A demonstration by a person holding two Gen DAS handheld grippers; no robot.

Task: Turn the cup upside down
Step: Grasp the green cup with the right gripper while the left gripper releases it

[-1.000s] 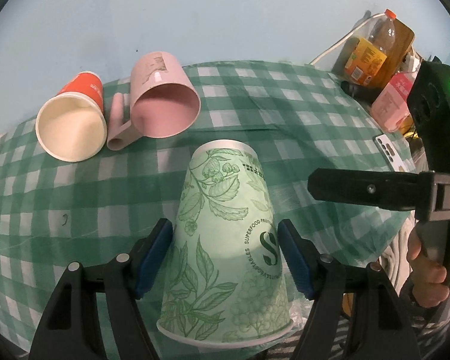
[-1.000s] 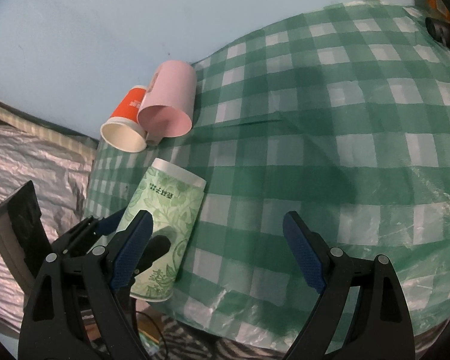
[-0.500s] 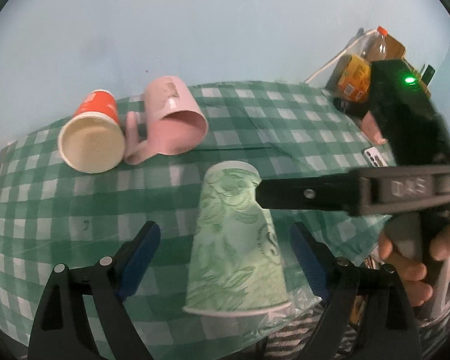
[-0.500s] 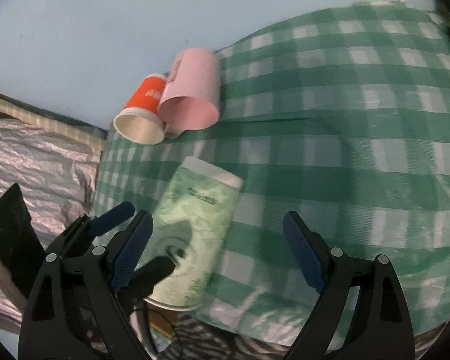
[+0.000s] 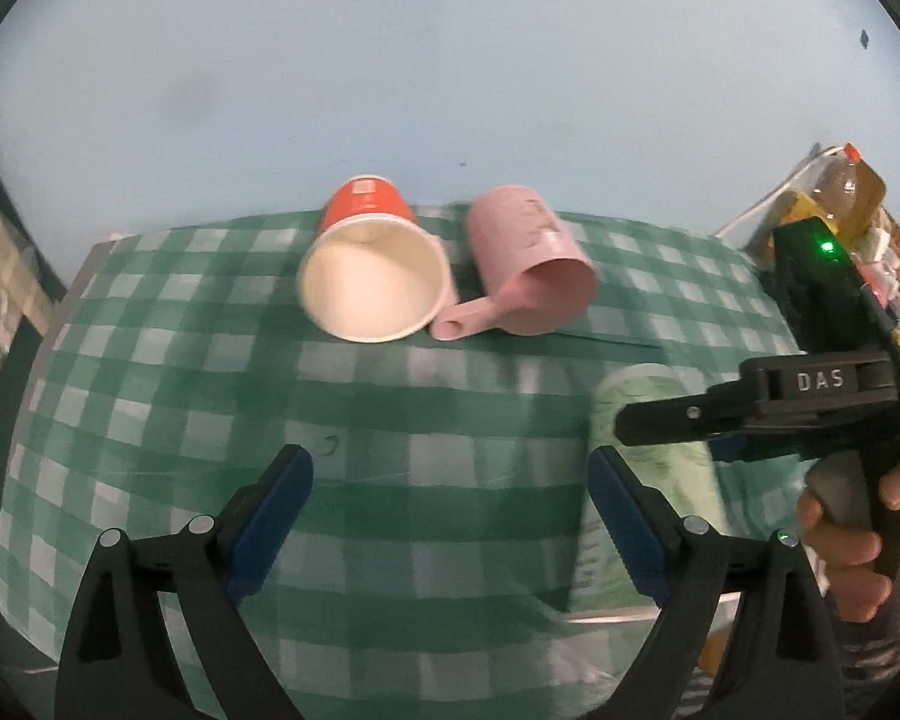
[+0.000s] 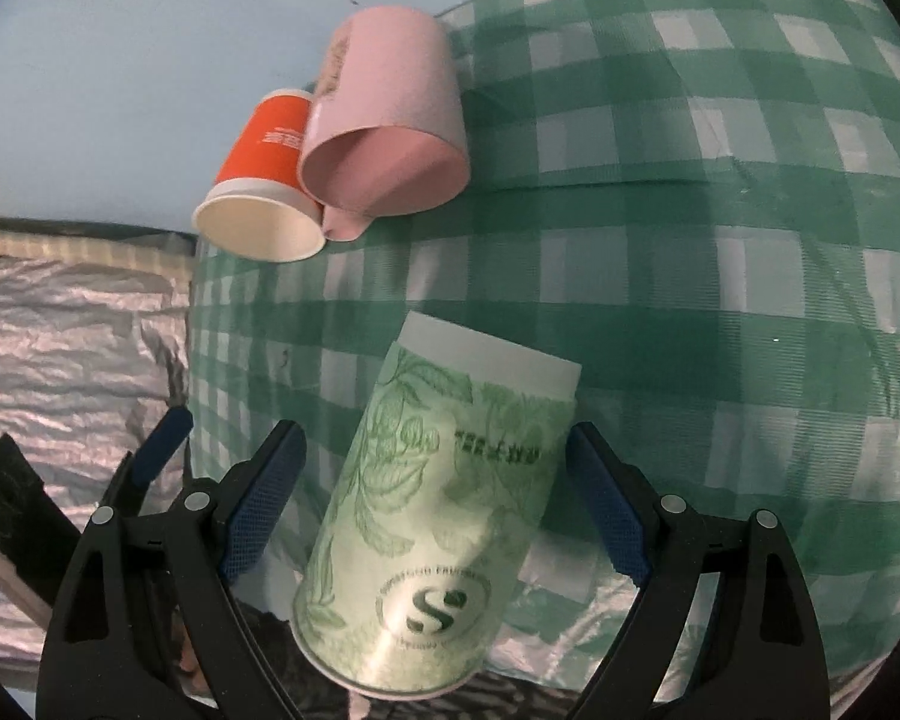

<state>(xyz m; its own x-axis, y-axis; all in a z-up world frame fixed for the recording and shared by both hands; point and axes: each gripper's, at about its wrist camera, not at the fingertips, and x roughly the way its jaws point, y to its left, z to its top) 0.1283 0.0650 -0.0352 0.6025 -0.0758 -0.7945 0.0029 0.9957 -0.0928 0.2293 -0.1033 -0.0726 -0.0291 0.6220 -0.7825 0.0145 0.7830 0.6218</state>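
Note:
A pale green paper cup with a leaf print stands mouth down near the front edge of the checked table; it also shows in the left wrist view. My right gripper is open, its blue pads on either side of the cup with gaps. My left gripper is open and empty, to the left of the cup. An orange paper cup and a pink mug lie on their sides at the back.
The table has a green and white checked cloth. Bottles and packets stand at the far right. A silver crinkled sheet lies left of the table. The green cup stands close to the front edge.
My left gripper has let go of the green cup, opened and moved left and back. My right gripper has moved in around the cup.

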